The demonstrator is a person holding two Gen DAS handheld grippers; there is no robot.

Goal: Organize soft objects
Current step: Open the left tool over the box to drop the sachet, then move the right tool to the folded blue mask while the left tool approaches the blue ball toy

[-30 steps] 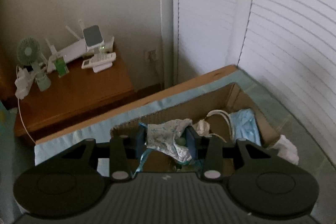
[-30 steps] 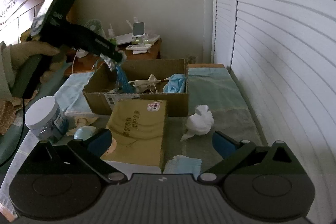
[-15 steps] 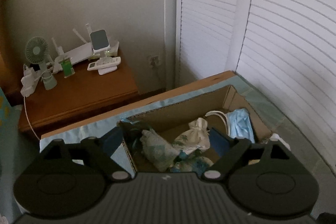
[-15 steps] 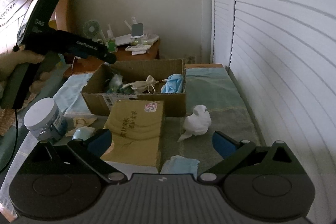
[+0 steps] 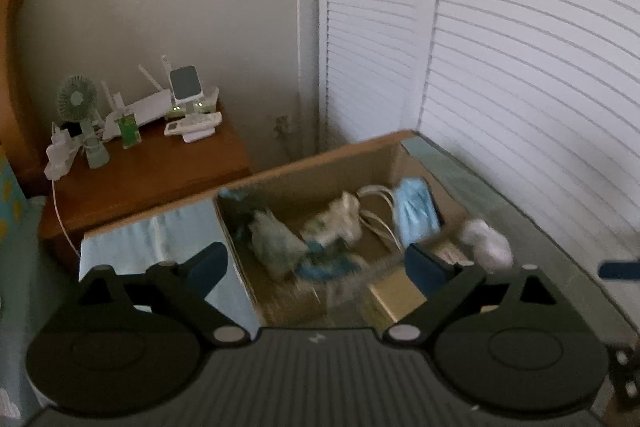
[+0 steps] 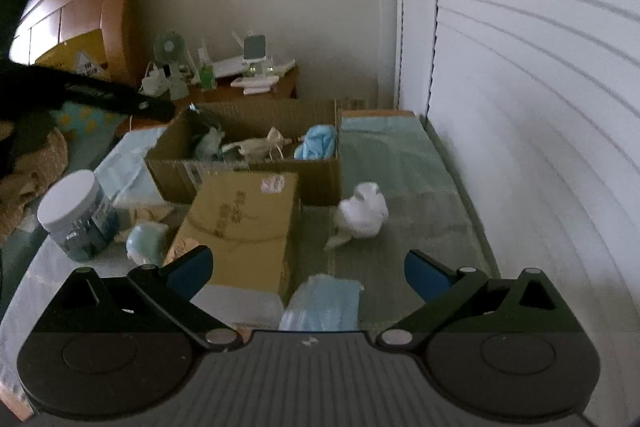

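An open cardboard box (image 6: pixel 320 183) (image 5: pixel 320 163) holds a patterned cloth (image 5: pixel 276 243), a cream pouch (image 5: pixel 332 219) (image 6: pixel 260 147) and a blue face mask (image 5: pixel 414 207) (image 6: pixel 318 143). My left gripper (image 5: pixel 316 267) is open and empty, above the box's near edge; it shows in the right wrist view (image 6: pixel 156 107) left of the box. A white crumpled cloth (image 6: pixel 362 213) (image 5: pixel 486 243) lies on the green mat right of the box. A folded blue mask (image 6: pixel 324 303) lies just ahead of my open, empty right gripper (image 6: pixel 308 271).
A closed tan carton (image 6: pixel 240 223) stands in front of the box. A white-lidded jar (image 6: pixel 78 215) and a pale green object (image 6: pixel 146 241) sit to the left. A wooden nightstand (image 5: pixel 148 167) with a fan and gadgets stands behind. Louvred doors (image 6: pixel 520 107) line the right.
My left gripper opened and let the patterned cloth fall into the box, then drew back and up. My right gripper moved slightly forward, staying open.
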